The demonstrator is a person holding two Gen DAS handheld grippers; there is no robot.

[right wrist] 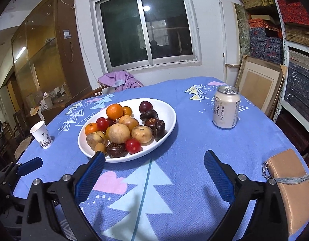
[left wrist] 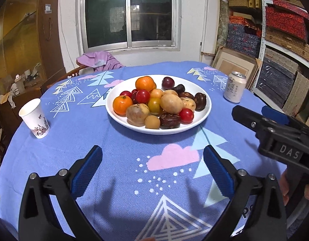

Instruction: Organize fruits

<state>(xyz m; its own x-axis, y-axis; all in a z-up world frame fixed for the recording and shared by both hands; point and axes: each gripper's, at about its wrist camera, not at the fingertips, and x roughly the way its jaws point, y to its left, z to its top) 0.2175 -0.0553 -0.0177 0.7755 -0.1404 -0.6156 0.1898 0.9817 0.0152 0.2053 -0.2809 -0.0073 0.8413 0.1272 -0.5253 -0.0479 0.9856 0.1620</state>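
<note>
**Listener:** What is closest to you?

**Me:** My left gripper point(left wrist: 152, 166), spread wide, with nothing between its blue pads. It hangs over a blue tablecloth point(left wrist: 118, 144) printed with trees and pink clouds, on the near side of the plate. My right gripper point(right wrist: 154, 169) is spread just as wide and also holds nothing. Its left pad overlaps the plate's near rim in the right wrist view, though I cannot tell whether it touches.

**Listener:** Where is the fruit?

**Me:** All piled on a white plate point(left wrist: 206, 108) in the middle of the table. Along the near edge of the plate sit a dark brown fruit point(left wrist: 170, 119), a red cherry tomato point(left wrist: 186, 115) and a small tan fruit point(left wrist: 152, 122). Behind them are larger tan fruits point(left wrist: 171, 103), and an orange tangerine point(left wrist: 122, 104) on the plate's left side. A second tangerine point(left wrist: 145, 83) and a dark plum point(left wrist: 168, 83) lie at the far edge.

**Listener:** Anything beside the plate?

**Me:** A paper cup point(left wrist: 34, 118) stands upright well to the plate's left. A pale drink can point(left wrist: 234, 89) stands upright to the plate's right. Nearer than the can, at the table's right edge, lies a tan pouch point(right wrist: 291, 182). Beyond the plate, a purple garment point(left wrist: 99, 59) hangs over a chair, below a window point(left wrist: 128, 14).
</note>
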